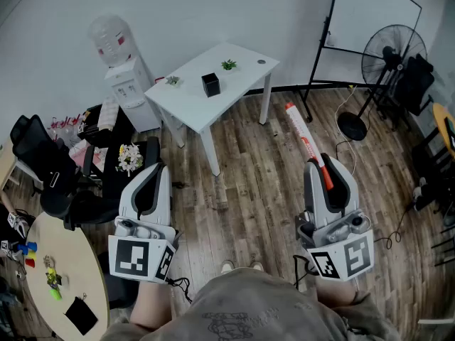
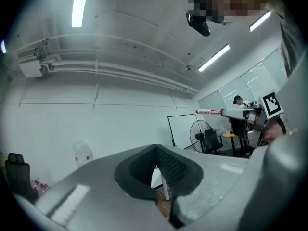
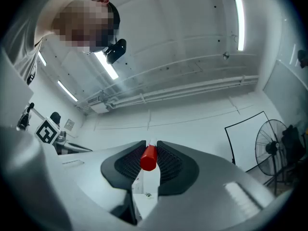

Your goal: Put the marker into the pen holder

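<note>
Right gripper (image 1: 328,170) clamps the marker (image 1: 304,141), red cap (image 3: 148,158) facing its camera, full length in head view; left gripper (image 1: 151,181) closed, empty.

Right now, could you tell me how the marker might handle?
The marker looks stiff and light, so it should stay straight. Most of it sticks out beyond the fingers of the right gripper, so it may pivot if bumped. Round, it would probably roll.

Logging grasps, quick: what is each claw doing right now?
Left claw: closed, empty.
Right claw: closed on the marker.
</note>
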